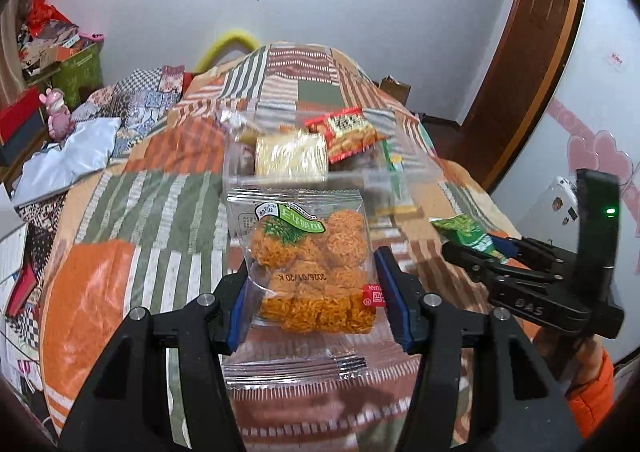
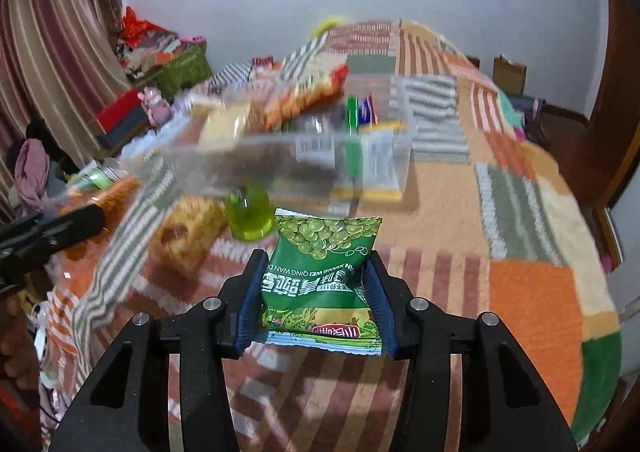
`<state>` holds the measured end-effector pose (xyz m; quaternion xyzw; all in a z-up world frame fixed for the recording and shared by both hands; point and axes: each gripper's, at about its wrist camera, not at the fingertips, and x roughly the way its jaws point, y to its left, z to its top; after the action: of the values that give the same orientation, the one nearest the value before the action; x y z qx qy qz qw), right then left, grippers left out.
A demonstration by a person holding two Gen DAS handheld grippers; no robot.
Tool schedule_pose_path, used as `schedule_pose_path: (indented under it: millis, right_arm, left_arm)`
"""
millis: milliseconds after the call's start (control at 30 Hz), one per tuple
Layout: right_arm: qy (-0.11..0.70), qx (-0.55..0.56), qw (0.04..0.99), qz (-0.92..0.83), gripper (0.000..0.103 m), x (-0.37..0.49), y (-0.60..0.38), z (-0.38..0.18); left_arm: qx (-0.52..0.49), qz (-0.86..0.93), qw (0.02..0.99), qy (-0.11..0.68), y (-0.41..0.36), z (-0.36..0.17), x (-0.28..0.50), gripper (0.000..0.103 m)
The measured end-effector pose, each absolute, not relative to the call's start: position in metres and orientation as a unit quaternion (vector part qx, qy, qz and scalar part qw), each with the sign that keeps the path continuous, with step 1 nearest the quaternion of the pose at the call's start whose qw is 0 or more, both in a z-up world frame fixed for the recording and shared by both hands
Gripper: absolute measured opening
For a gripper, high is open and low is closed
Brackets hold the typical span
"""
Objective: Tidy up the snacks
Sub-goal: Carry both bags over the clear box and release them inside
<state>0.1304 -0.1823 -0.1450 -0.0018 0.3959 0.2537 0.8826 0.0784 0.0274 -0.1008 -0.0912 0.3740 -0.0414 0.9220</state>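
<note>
Your patchwork blanket spreads widest, with bare room on its right side out to the edge. Far across it sits a clear plastic bin holding snacks, too blurred to read. Your left claw is clenched on a clear packet of orange noodle balls, lifted above the blanket; a printed date shows upside down. Your right claw grasps a green pea packet, near and centre, lettered "QING WAN DOU" in part.

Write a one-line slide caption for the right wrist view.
Right gripper clamps a green pea snack packet above the patchwork blanket.
</note>
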Motion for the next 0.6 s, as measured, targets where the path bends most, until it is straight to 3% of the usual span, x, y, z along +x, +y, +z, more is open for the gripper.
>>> schedule_pose_path:
  millis: [600]
  right_arm:
    - [0.328, -0.002, 0.914, 0.24, 0.045, 0.187, -0.176, -0.096]
  left_arm:
    - [-0.08, -0.029, 0.934, 0.348, 0.039, -0.081, 0.164, 0.055]
